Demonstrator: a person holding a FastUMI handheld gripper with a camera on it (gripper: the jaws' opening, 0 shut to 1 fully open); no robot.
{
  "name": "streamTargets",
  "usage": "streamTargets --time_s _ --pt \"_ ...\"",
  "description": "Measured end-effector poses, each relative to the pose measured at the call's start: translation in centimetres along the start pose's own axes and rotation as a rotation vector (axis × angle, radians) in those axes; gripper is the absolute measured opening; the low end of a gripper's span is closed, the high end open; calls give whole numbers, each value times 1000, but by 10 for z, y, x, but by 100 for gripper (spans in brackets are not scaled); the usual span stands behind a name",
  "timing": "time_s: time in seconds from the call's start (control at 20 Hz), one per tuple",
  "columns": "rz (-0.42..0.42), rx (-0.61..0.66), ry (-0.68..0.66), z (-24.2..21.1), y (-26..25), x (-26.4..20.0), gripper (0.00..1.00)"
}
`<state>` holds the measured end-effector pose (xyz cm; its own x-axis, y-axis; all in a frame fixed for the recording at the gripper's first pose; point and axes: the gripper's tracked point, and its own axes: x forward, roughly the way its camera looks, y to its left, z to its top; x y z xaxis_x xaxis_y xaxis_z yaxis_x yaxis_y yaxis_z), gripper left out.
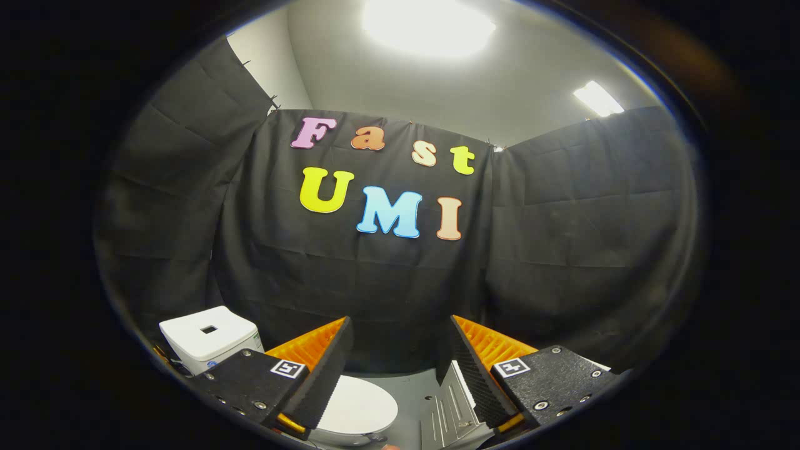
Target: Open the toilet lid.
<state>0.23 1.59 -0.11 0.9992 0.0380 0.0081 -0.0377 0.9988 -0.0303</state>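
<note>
Gripper view, gripper [400,350] raised, aimed level at booth wall, fingers spread wide, empty, closed white oval toilet lid [362,406] below them, white rectangular cistern [209,337] beside it.

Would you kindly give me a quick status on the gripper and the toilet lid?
Gripper open, fingers apart, holding nothing. Toilet lid down, below and between the fingers, untouched. Tank behind left finger. Grey metal piece beside the toilet, by the right finger.

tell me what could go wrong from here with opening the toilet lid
1. The gripper is open and aimed high at the black cloth wall; the closed white oval toilet lid lies low between its fingers, so the approach could miss its edge.
2. The ridged metal piece beside the lid could snag a finger.
</note>
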Motion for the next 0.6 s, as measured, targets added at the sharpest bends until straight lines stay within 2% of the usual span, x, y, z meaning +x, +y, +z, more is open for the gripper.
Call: streamTargets --time_s 0.6 --pt "-1 22 37 -22 1 11 93"
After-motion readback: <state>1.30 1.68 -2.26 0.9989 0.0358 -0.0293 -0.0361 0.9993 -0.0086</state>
